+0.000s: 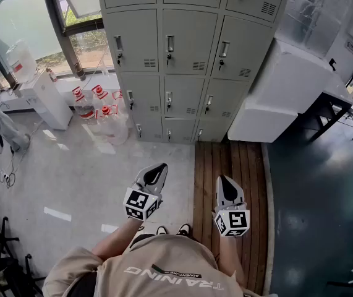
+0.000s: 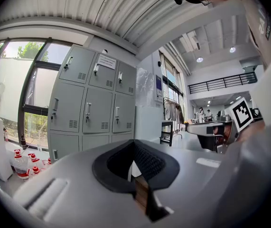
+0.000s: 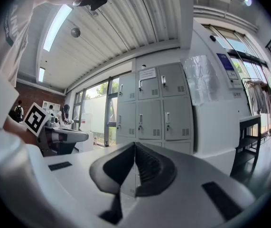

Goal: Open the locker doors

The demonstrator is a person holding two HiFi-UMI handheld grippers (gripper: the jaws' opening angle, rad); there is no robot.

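Nothing opened yet: lockers (image 1: 188,42) at top centre all closed. Left gripper (image 1: 156,171) and right gripper (image 1: 225,182) are pressed together, empty, well short.

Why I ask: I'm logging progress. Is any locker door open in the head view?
No, every locker door that shows in the head view sits flush in its frame, shut.

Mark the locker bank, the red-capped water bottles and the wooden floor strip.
locker bank (image 1: 188,30), head view, face of a middle-column door
red-capped water bottles (image 1: 83,108), head view, leftmost bottle's body
wooden floor strip (image 1: 225,159), head view, bare planks before the lockers
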